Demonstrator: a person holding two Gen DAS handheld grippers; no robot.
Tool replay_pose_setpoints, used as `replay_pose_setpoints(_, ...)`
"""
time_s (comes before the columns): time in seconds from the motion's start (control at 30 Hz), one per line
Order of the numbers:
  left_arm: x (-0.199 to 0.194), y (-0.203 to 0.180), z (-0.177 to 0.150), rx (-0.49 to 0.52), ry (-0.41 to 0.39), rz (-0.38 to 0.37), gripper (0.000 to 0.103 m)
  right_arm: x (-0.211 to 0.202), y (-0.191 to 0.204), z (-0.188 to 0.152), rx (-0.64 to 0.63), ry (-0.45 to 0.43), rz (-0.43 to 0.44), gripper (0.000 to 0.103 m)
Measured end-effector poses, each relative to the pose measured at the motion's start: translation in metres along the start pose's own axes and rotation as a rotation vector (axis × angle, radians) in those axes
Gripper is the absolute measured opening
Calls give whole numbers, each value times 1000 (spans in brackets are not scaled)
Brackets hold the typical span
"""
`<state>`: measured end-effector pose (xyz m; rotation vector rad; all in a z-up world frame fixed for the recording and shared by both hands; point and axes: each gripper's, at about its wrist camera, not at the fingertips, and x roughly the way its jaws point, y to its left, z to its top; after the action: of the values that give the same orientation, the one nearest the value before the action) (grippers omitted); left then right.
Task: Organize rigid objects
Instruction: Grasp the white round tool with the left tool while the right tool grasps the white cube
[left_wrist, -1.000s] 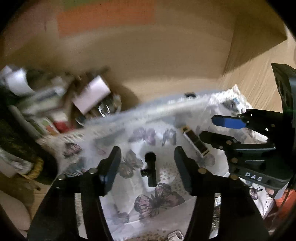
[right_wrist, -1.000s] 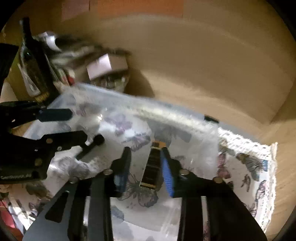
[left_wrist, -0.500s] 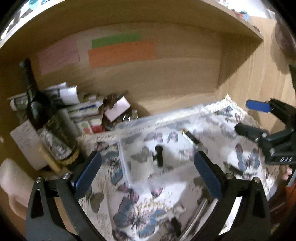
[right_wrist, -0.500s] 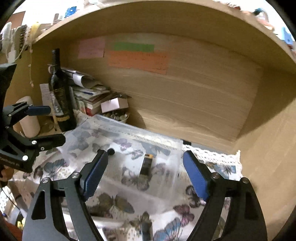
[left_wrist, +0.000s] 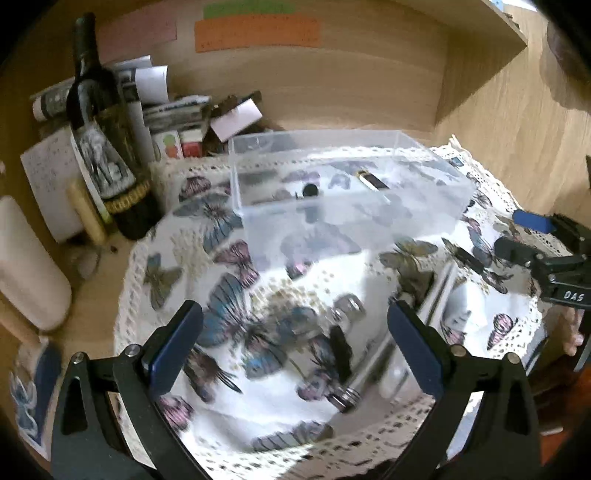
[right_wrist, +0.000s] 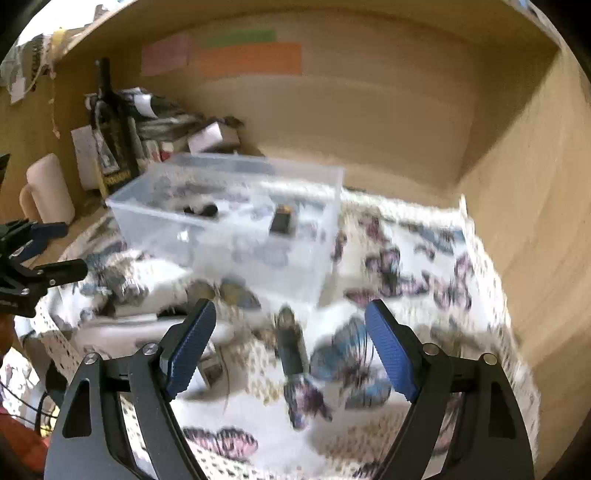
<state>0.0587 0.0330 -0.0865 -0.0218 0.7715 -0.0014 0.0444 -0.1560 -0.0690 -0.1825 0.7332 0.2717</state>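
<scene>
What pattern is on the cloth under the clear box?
Butterflies on white cloth, lace-edged; clearest in the left wrist view.

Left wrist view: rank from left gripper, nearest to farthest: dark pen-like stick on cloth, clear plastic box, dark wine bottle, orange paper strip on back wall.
1. Dark pen-like stick, on the cloth between the jaws.
2. Clear plastic box, ahead, centre.
3. Dark wine bottle, far left, upright.
4. Orange paper strip, on the back wall.

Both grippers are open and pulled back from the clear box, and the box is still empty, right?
Not quite. The clear box is not empty: the left wrist view shows a small black piece and a black bar with a gold end inside it. The rest holds: the left gripper and right gripper are both open, short of the box.
</scene>
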Motion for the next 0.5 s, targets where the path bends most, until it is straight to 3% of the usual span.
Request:
replay_pose_setpoints(0.07, -2, -7, -6, -6, -9, -22, 99, 2, -1, -7, 19, 16, 19, 81)
replay_pose_setpoints(0.17, -4, -17, -12, -6, -6, -43, 82, 2, 0, -17, 47, 26, 56, 81)
replay_pose_setpoints(0.3, -3, -29, -17, -6, 10, -92, 66, -2, 11, -25, 60, 1, 78, 81)
replay_pose_setpoints(0.43, -1, -45, -22, 19, 10, -131, 61, -4, 22, -28, 48, -18, 123, 80)
replay_pose_setpoints(0.5, -1, -50, -23, 23, 10, -146, 56, -1, 29, -30, 28, -8, 141, 74)
